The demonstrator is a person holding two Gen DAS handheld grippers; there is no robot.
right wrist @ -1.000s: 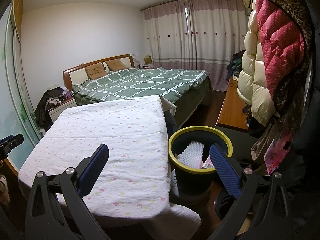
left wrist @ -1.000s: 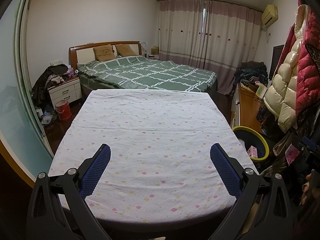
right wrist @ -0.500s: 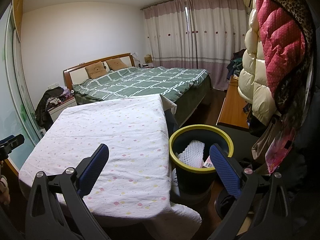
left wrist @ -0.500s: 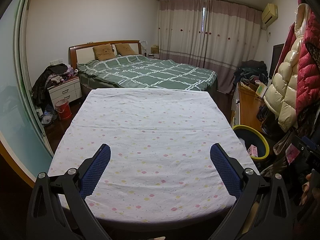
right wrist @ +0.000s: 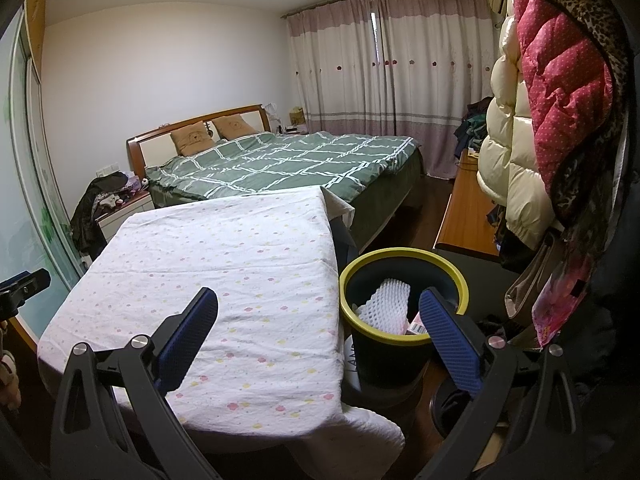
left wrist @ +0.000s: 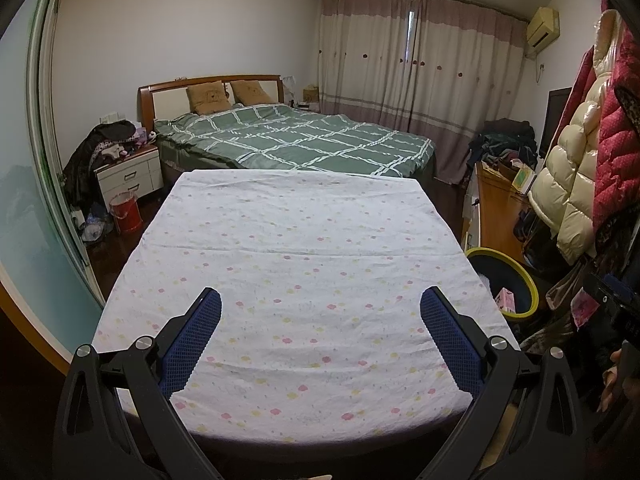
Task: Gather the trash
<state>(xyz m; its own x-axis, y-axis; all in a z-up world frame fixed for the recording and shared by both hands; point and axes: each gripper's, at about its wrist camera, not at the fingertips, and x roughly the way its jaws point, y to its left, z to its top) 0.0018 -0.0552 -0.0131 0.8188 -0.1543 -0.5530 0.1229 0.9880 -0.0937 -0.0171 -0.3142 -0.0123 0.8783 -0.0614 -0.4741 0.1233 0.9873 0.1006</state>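
Two views, no loose trash seen on the sheet (left wrist: 304, 264) in either. Left wrist view first: left gripper (left wrist: 320, 336) spread wide, nothing betw. the blue pads (left wrist: 192, 340), aimed straight down the length of the covered table toward the green bed (left wrist: 296, 140). Bin (left wrist: 520, 280) low and off to the right of this gripper, beside the table's right edge, partly cut by the sheet corner; pink box (left wrist: 505, 300) visible inside. Part of a hand (left wrist: 618, 380) at far right edge, holding the other tool. Right wrist view next: right gripper (right wrist: 320, 332) also spread wide, empty, angled across the table's right-hand corner. Bin (right wrist: 404, 308) just ahead and slightly right of centre, its yellow rim overlapped by the right pad (right wrist: 448, 344), so close under that finger. White foam net (right wrist: 386, 300) lying inside, long axis running roughly away from the camera, leaning on the bin's far-left wall; a box corner beside it, label too small to read. Judged: trash already in the bin, table top bare, so task looks near done or done. If anything more goes in, right gripper clearly nearer — bin ahead-right and below it, vs. well apart to the side for the left. Red bucket (left wrist: 126, 212) and clutter by the nightstand on the far left, nearer the left side, but can't tell if that counts as trash.
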